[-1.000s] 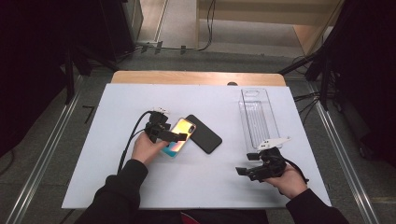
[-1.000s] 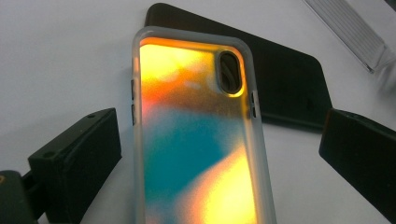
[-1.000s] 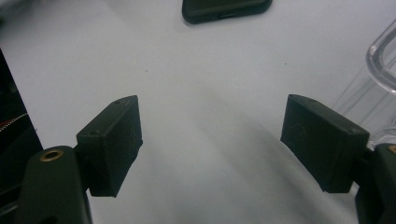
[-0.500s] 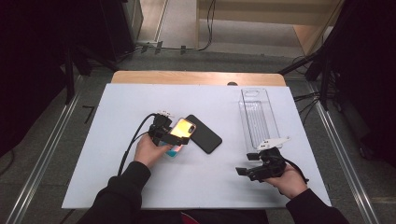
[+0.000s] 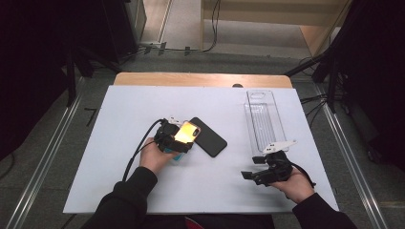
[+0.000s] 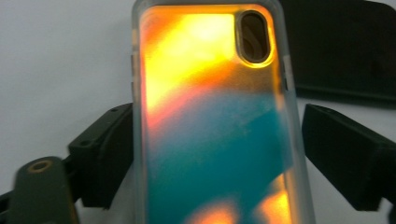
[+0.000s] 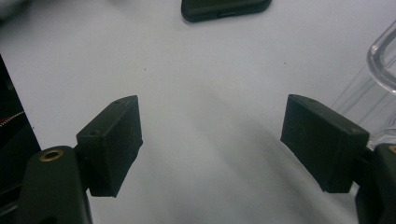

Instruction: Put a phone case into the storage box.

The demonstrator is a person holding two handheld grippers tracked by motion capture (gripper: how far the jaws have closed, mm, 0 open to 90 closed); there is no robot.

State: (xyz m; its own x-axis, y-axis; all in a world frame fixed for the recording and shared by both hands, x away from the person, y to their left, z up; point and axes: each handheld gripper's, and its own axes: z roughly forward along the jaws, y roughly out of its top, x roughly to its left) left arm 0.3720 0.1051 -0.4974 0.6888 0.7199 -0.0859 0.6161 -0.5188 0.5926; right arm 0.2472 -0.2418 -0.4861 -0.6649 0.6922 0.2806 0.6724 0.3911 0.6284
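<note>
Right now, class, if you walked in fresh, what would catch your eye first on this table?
The glowing orange-and-teal phone case stands out, set between the jaws of the left tongs near the table's middle; the jaws have just been closing, one still apart from it. Beside it lies a black phone. At the far right, a clear plastic tray lies beyond the open, empty right tongs.

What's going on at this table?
A person works at a white table with a gripper in each hand. The left gripper has an orange-and-teal phone case between its jaws, which have just been closing, a gap showing on one side. A black phone lies beside it. The right gripper waits open, near a clear plastic tray.
</note>
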